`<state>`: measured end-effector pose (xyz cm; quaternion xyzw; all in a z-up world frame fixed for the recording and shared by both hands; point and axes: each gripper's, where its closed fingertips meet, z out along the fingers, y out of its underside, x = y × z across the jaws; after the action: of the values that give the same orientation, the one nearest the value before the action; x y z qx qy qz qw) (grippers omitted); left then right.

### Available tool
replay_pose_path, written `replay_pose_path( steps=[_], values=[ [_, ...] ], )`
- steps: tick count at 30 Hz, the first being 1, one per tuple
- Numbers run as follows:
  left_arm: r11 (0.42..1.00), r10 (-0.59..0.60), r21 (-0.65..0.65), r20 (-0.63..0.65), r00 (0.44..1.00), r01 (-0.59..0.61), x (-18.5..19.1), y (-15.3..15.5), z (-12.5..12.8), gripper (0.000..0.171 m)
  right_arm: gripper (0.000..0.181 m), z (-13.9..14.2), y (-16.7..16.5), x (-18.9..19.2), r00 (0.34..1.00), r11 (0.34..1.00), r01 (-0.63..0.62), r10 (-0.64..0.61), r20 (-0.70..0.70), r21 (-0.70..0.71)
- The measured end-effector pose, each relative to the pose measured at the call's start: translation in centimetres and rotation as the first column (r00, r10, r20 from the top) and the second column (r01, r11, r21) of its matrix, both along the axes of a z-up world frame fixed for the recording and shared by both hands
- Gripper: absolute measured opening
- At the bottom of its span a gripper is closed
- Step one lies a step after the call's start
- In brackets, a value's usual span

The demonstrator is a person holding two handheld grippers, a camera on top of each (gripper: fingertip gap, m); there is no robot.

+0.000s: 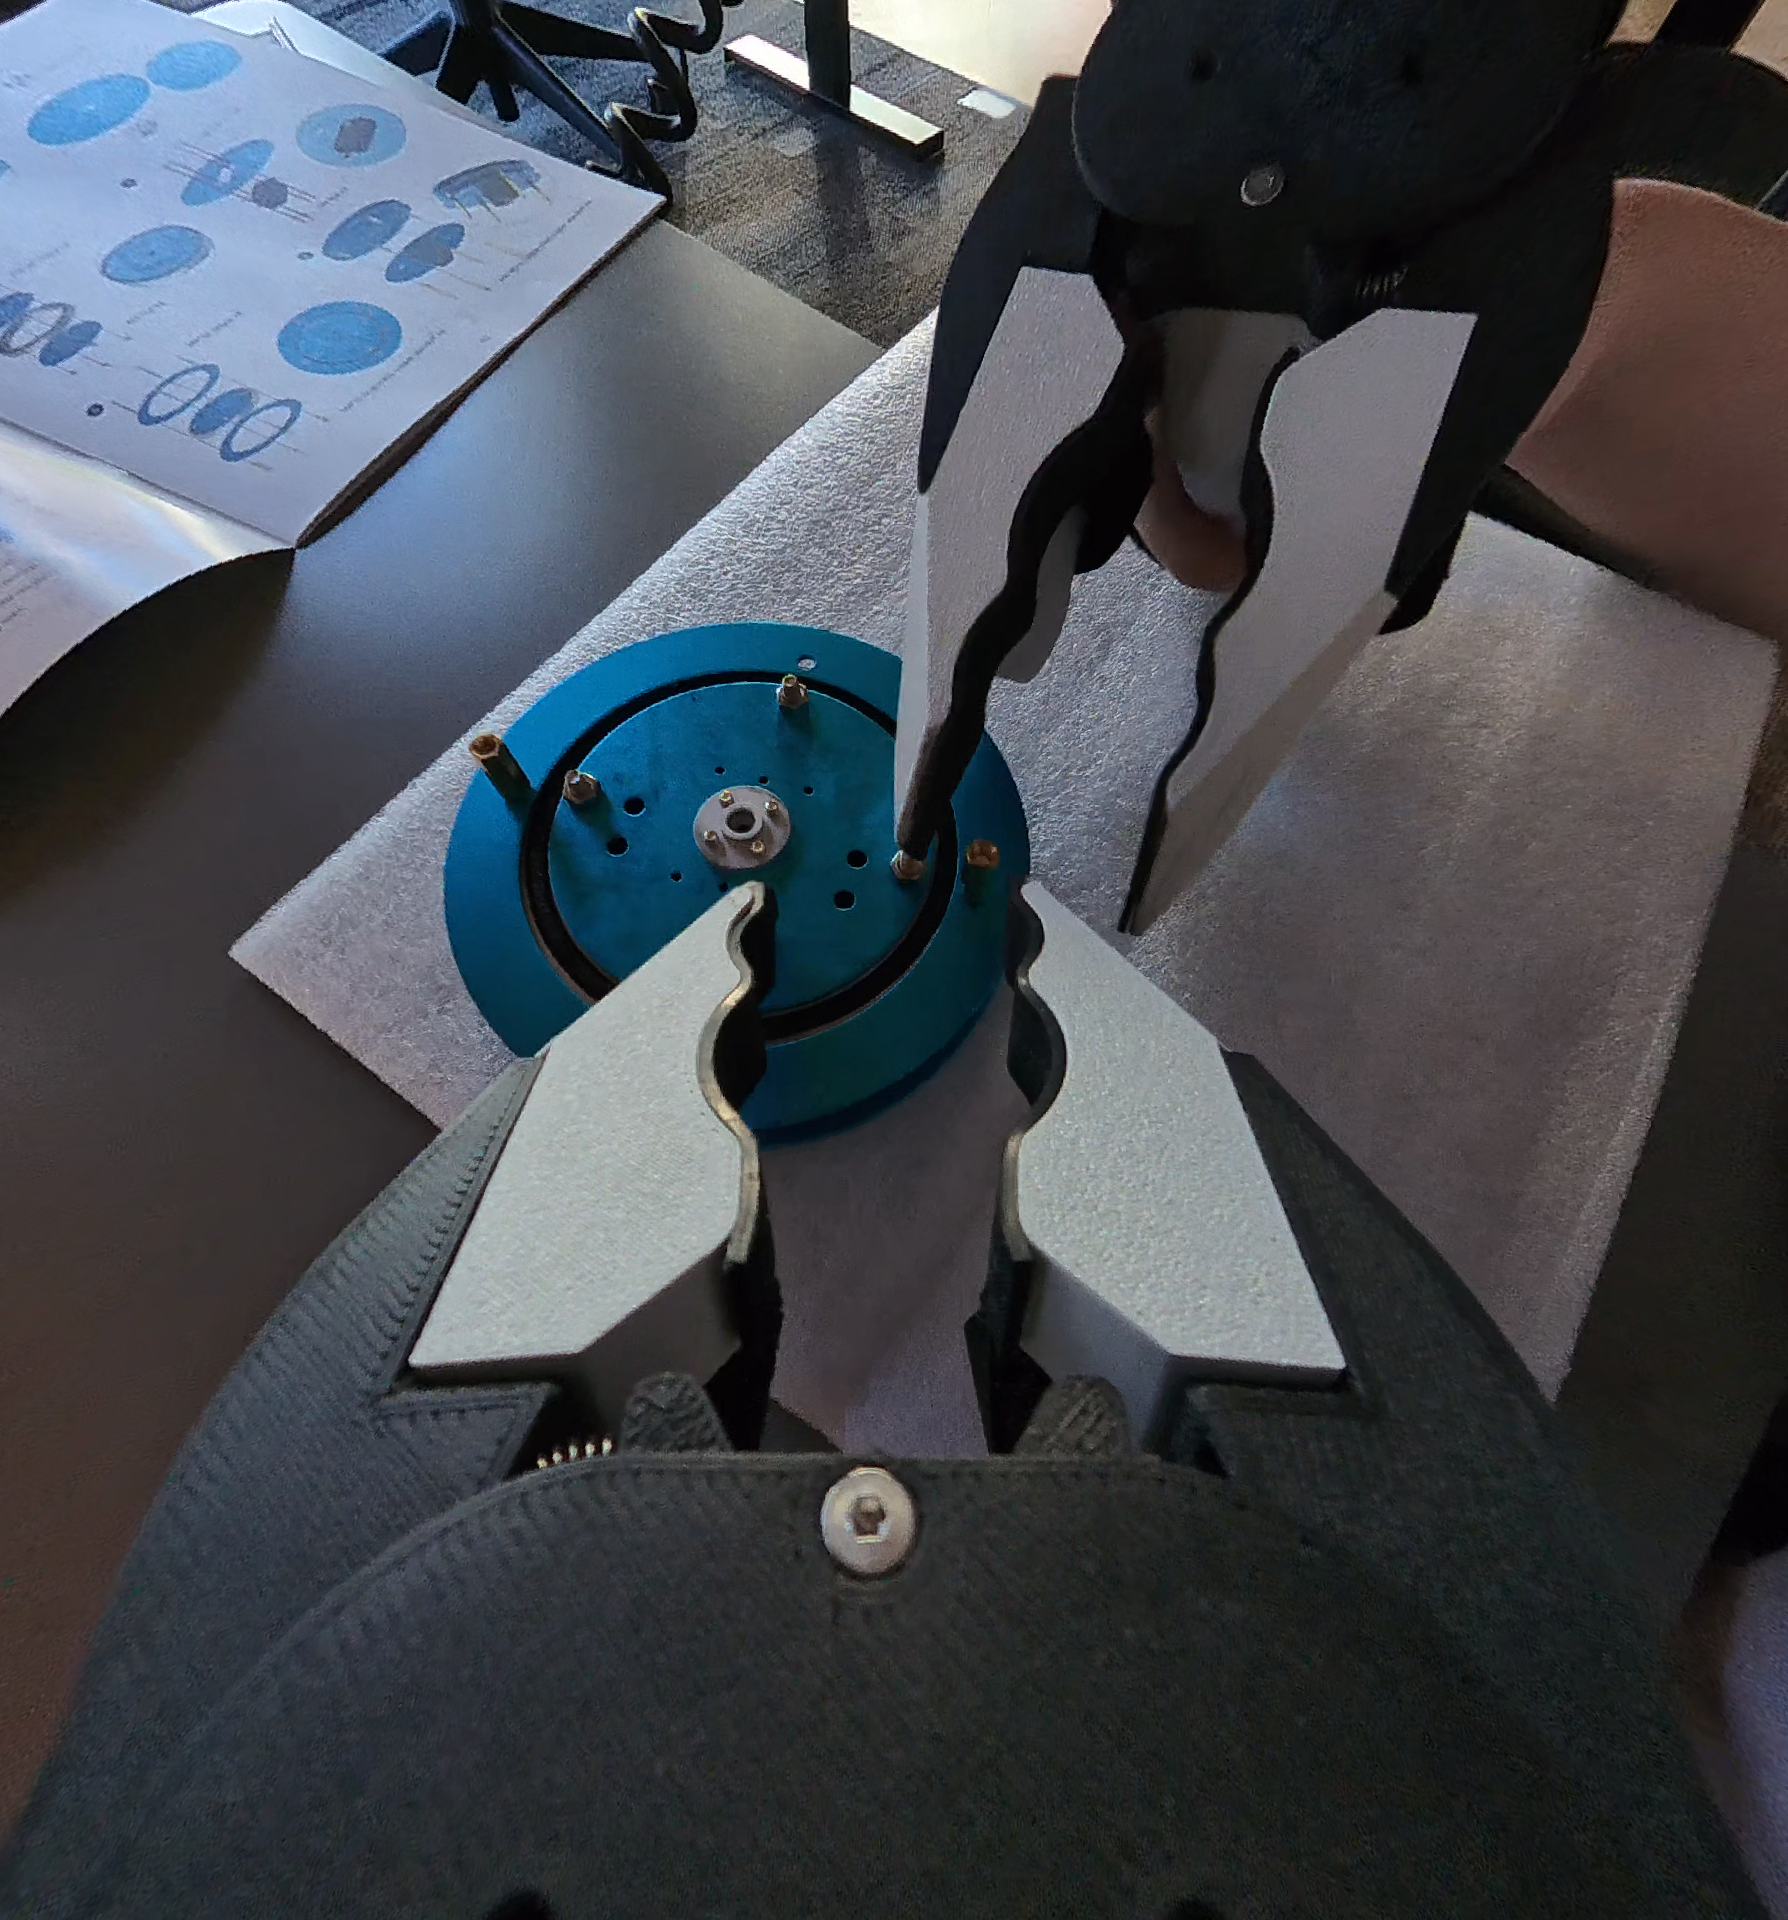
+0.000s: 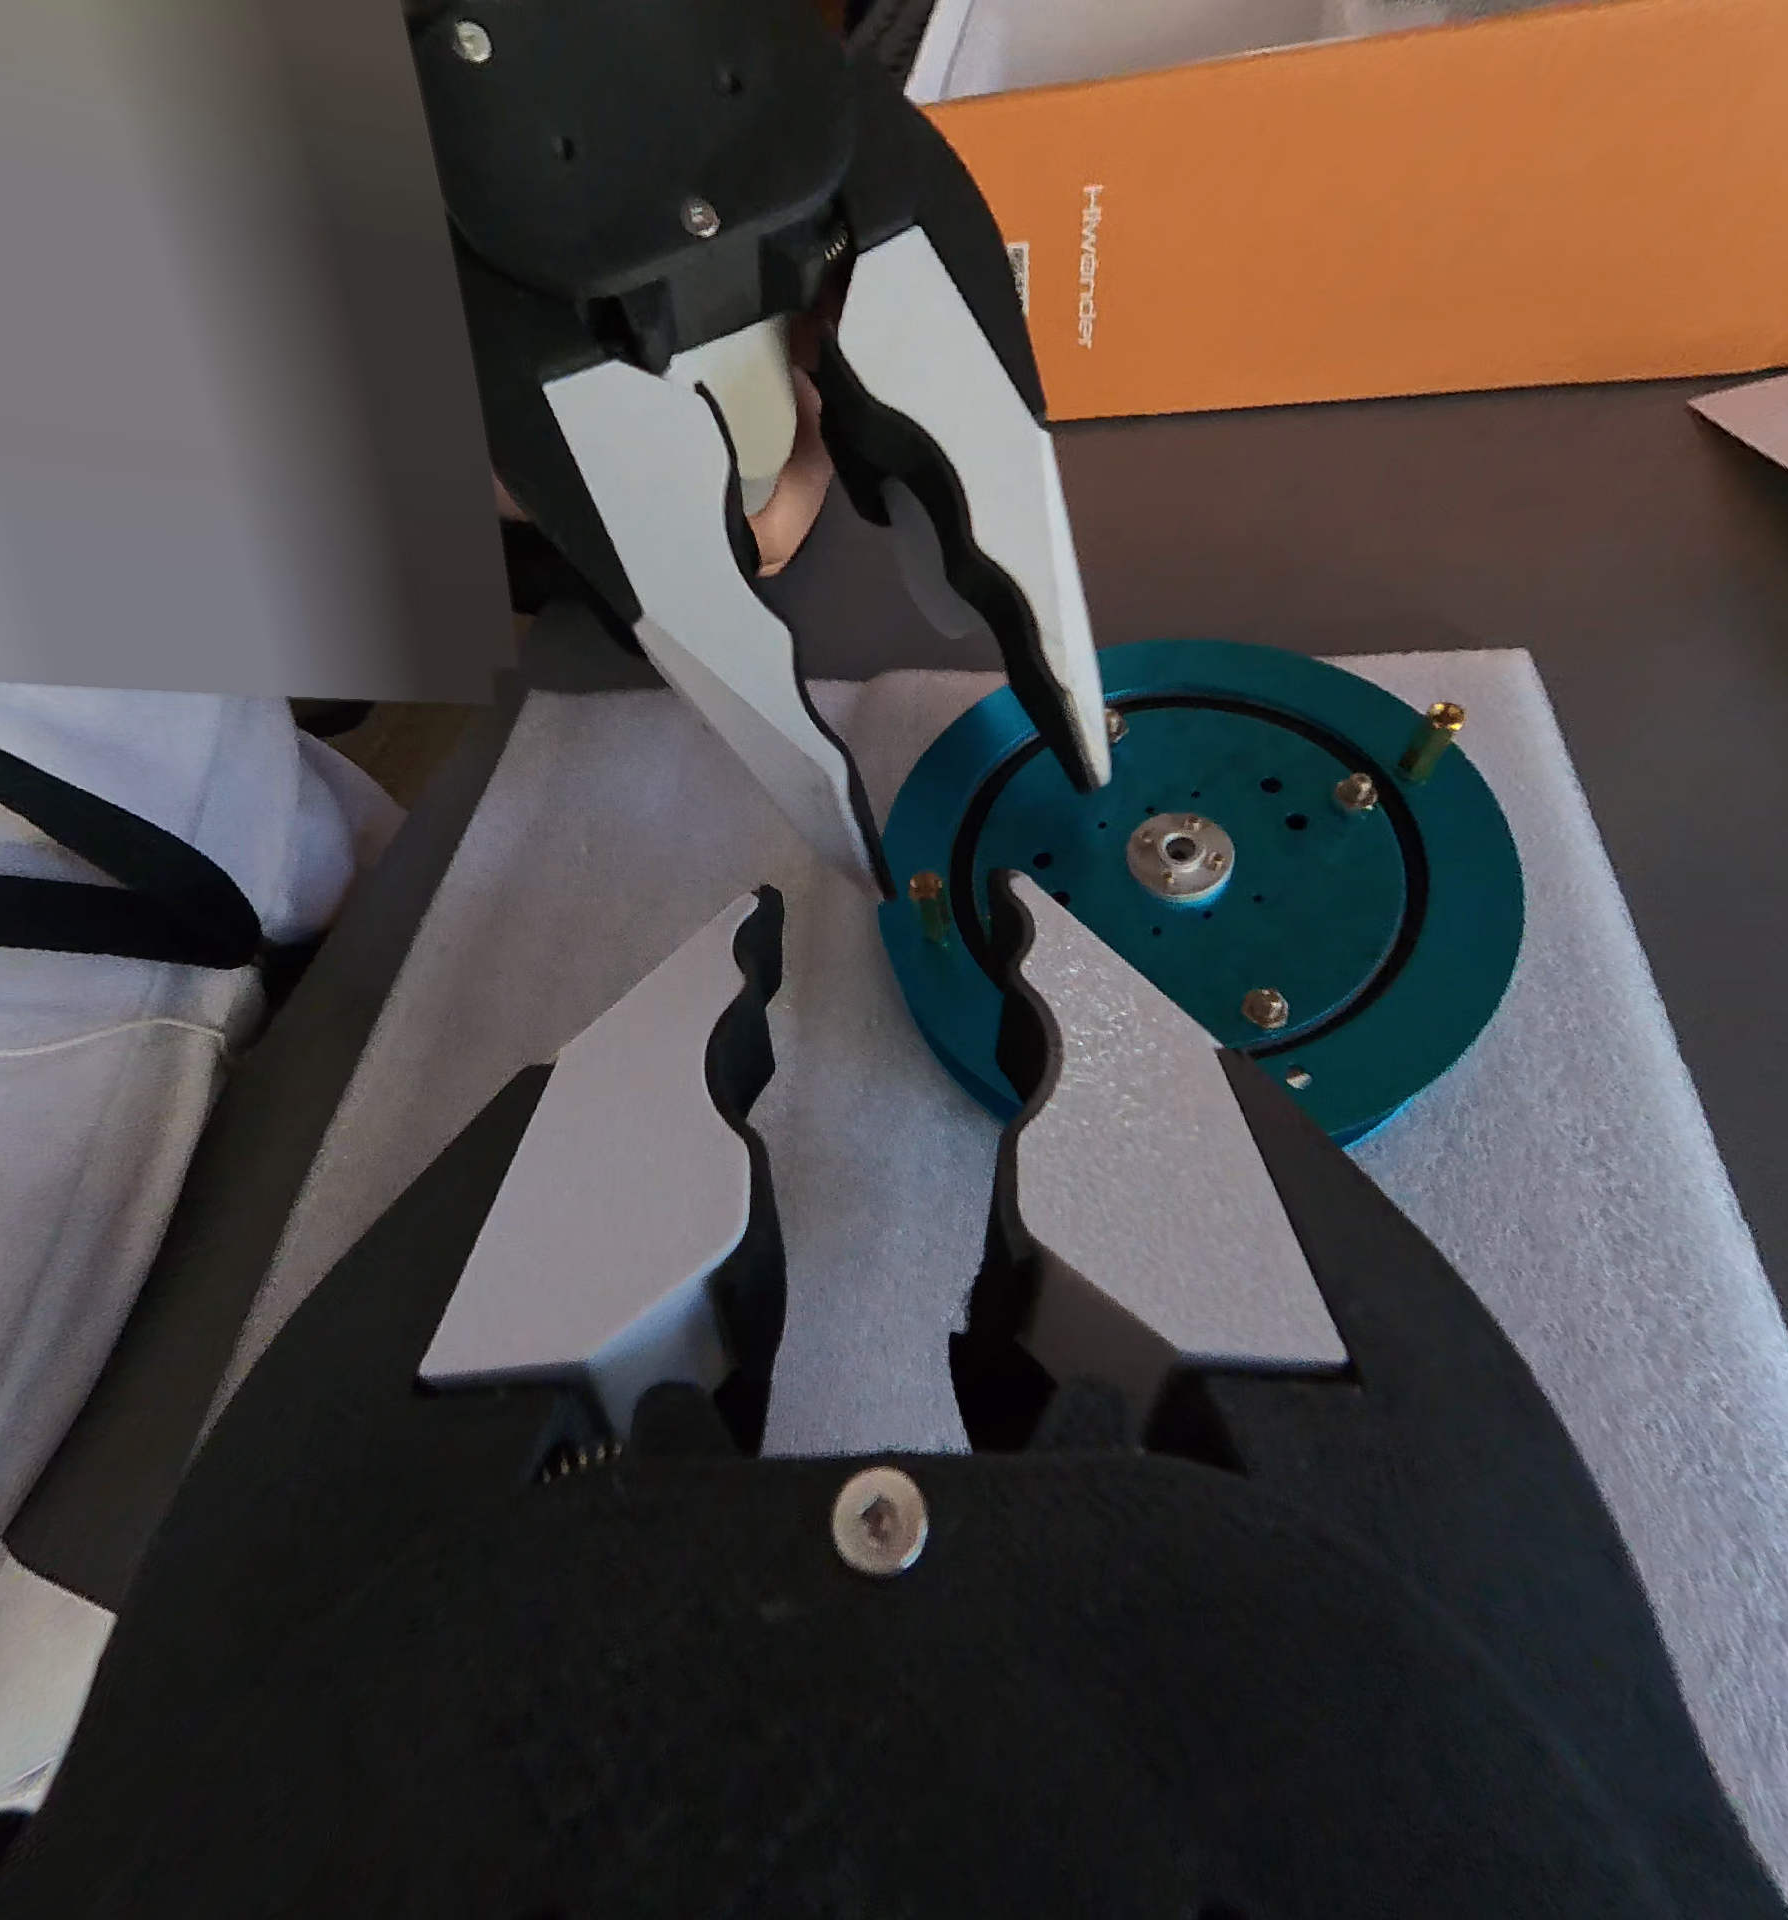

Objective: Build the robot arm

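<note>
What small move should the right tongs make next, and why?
Probably close the right tongs gently on the brass standoff: it stands at the rim of the blue disc, between their open fingertips. The left tongs, also open, straddle that same rim, so nothing grips the disc yet.

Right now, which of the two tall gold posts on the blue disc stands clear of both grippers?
The tall post at the blue disc's rim toward the open booklet; its twin stands beside the left gripper.
</note>
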<state>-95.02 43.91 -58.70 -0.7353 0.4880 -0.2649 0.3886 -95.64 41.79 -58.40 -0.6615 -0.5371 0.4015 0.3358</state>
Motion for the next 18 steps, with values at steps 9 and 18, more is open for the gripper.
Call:
replay_pose_path(
  steps=[9, 18],
  values=[
    [1.0, 0.022, -0.013, -0.013, 1.0, -0.022, -0.1, 0.5, -0.5, 0.044, 0.036, -0.4, -0.7, 0.3, 0.999, 1.0, 0.022, -0.021, 0.028, -0.022],
    [0.999, 0.005, -0.032, 0.019, 1.0, -0.004, 0.0, 0.1, 0.0, 0.043, 0.036, 0.1, -0.7, 0.5, 0.999, 0.998, 0.052, -0.052, 0.006, -0.025]
  ],
)
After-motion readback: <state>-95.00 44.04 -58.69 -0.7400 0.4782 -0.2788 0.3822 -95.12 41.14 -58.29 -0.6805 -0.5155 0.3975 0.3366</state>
